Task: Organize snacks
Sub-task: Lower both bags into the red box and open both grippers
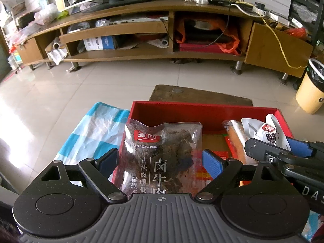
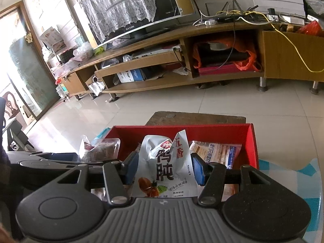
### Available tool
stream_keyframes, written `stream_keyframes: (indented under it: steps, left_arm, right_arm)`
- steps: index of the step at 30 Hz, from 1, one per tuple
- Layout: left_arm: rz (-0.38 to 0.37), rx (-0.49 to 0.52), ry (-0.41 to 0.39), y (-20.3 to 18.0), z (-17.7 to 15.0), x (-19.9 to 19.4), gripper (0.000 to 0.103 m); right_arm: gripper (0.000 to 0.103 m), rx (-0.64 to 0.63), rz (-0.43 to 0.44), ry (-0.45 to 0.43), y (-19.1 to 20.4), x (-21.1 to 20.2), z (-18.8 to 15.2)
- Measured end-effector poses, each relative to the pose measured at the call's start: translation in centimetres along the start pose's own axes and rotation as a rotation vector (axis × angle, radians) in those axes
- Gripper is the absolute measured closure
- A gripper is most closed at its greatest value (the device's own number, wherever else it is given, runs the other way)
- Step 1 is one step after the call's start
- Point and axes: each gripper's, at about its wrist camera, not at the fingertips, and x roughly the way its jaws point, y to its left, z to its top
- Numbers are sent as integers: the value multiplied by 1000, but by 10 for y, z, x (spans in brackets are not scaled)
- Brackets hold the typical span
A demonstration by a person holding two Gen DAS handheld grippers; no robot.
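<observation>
We note a tiled living room with a long TV cabinet (image 1: 154,26); on the tabletop under a blue checked cloth (image 1: 91,133) stands a red box (image 1: 182,109). The left gripper (image 1: 160,160) pinches a clear beef pouch (image 1: 162,154) over the box's left end; the right gripper (image 2: 164,168) pinches a white duck pouch (image 2: 166,166) above the box. Both packs look light, soft and slippery; we judge mid-body holds best

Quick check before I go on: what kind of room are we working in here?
Most likely a home living room: a long wooden TV stand against the wall carries a television draped in lace, the floor is glossy tile, and a bin stands nearby.
</observation>
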Motion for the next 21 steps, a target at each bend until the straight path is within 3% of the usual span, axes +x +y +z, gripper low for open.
stream_keyframes:
  steps: [21]
  left_arm:
    - [54,-2,38,3,-6,24,7]
  right_arm:
    - [45,-31,-23,50,3,23,-2]
